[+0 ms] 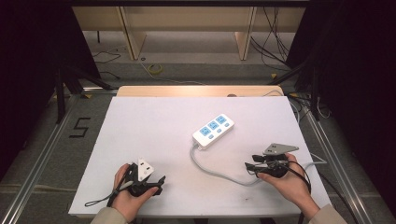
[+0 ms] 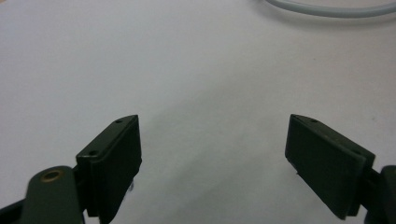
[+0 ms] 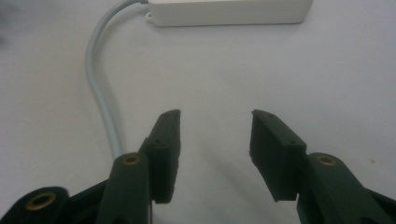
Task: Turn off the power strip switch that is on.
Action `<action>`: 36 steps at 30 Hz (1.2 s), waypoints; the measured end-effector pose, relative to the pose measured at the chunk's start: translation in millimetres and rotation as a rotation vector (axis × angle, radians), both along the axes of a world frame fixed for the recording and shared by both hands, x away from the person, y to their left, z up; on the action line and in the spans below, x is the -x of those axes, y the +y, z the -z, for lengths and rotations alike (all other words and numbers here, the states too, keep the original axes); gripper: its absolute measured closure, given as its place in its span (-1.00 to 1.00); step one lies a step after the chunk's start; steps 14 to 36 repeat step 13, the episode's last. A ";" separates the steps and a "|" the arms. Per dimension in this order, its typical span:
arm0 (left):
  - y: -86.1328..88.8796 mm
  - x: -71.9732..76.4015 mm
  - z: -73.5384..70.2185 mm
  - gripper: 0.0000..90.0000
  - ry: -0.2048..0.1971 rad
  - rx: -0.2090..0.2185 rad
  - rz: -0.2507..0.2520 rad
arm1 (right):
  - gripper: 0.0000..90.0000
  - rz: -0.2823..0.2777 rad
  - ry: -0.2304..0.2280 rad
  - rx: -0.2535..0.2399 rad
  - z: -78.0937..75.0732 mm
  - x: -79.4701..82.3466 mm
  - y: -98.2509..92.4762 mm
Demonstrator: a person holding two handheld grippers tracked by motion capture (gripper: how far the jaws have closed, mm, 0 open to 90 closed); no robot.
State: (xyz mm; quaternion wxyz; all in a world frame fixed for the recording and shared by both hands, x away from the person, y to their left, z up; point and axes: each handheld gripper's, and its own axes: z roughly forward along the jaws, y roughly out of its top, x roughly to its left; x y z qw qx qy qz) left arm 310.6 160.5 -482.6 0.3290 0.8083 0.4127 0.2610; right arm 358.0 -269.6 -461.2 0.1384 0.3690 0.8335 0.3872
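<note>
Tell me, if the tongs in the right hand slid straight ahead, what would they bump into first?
Probably the white power strip, which lies straight ahead of the open right tongs. Its grey cable runs off to one side, likely just outside their path.

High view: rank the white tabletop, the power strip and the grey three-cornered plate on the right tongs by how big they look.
1. White tabletop, by far the largest.
2. Power strip, the white block with three blue outlets.
3. Grey three-cornered plate, a bit smaller than the strip. It sits higher, nearer the camera, so that gap is unsure.
</note>
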 end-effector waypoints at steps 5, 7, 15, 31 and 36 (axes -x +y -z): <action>2.5 -1.7 1.2 -0.59 0.006 0.005 -0.008 | 0.16 -0.003 -0.029 -0.032 2.4 11.7 -5.3; 3.9 -2.5 1.6 -0.60 0.007 0.007 -0.012 | 0.15 0.000 -0.039 -0.036 2.4 14.3 -6.8; 6.4 -4.9 3.3 -0.62 0.010 0.023 -0.025 | 0.08 0.001 -0.052 -0.043 1.5 21.7 -6.2; 6.4 -4.9 3.3 -0.62 0.010 0.023 -0.025 | 0.08 0.001 -0.052 -0.043 1.5 21.7 -6.2; 6.4 -4.9 3.3 -0.62 0.010 0.023 -0.025 | 0.08 0.001 -0.052 -0.043 1.5 21.7 -6.2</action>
